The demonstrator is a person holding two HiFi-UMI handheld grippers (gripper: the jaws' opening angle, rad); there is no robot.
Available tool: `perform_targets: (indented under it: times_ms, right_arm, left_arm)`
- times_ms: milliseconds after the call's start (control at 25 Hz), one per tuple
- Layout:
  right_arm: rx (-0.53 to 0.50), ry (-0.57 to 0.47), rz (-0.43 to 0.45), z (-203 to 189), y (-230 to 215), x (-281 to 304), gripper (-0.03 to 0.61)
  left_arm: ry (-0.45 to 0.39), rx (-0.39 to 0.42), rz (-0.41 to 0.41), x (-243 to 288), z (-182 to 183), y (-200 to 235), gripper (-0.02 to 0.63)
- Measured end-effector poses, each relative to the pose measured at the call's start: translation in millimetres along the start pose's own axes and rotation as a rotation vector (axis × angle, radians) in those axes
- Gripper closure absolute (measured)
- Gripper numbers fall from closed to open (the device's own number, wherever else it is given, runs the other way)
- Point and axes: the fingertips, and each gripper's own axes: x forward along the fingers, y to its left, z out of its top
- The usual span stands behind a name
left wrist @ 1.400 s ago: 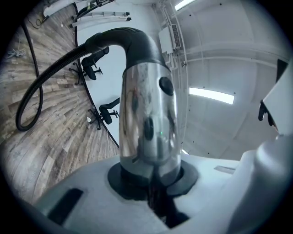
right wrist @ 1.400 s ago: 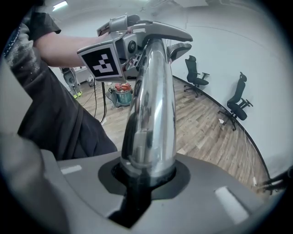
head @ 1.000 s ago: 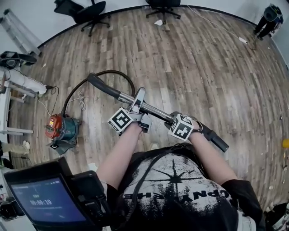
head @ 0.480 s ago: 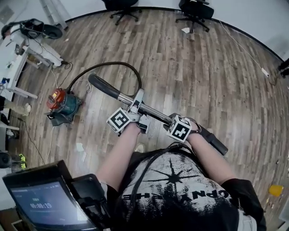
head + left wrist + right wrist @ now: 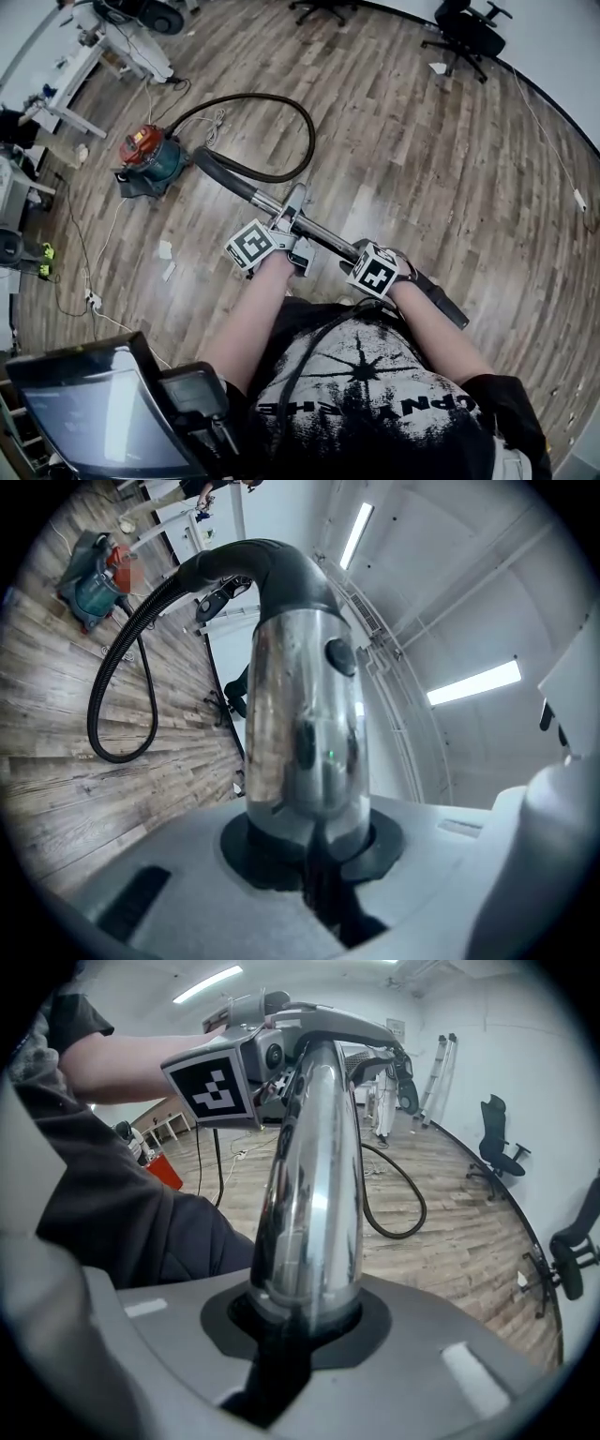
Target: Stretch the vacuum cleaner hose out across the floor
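The vacuum's chrome wand [image 5: 314,232] runs slantwise in front of me, ending in a black tip [image 5: 441,302] at lower right. My left gripper [image 5: 286,242] is shut on the wand near its upper end, with the tube [image 5: 305,733] clamped between the jaws. My right gripper [image 5: 373,267] is shut on the same tube [image 5: 314,1194] lower down. The black hose [image 5: 298,141] leaves the wand's curved handle [image 5: 217,169], makes one wide loop on the floor and joins the red and teal canister [image 5: 150,159] at upper left. The hose [image 5: 117,696] also shows in the left gripper view.
White desks with gear [image 5: 70,80] stand behind the canister at the left. Cables [image 5: 94,281] and paper scraps [image 5: 166,251] lie on the wooden floor at the left. Office chairs [image 5: 469,33] stand at the far wall, with a power strip [image 5: 578,200] at the right. A screen [image 5: 94,412] hangs at my chest.
The canister now lies farther up the picture, farther from me, and the hose loop has shifted right and spread wider. Both grippers keep the same hold on the wand.
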Motion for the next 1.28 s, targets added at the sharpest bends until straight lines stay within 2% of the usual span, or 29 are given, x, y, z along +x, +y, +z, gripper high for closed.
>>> perform_targets:
  times_ms: [160,600,720,960,1280]
  right_arm:
    - [0.02,-0.014,0.021,-7,7,0,0.499]
    - [0.077,-0.011,-0.039,-8,19,-4,0.502]
    - [0.115,0.007,-0.041,-19,38,-1,0.506]
    - [0.168,0.03,-0.088,-30,71,4,0.509]
    - [0.256,0.107,-0.084,-58,129,5,0.509]
  left_arm:
    - [0.018,0.004,0.008,-1,-10,-1,0.568]
    - [0.07,-0.001,-0.037,-4,-18,-10,0.568]
    - [0.101,-0.021,-0.031,-16,-33,-8,0.569]
    - [0.155,-0.055,-0.072,-41,-53,-7,0.568]
    - [0.215,-0.133,-0.072,-81,-91,-3,0.568]
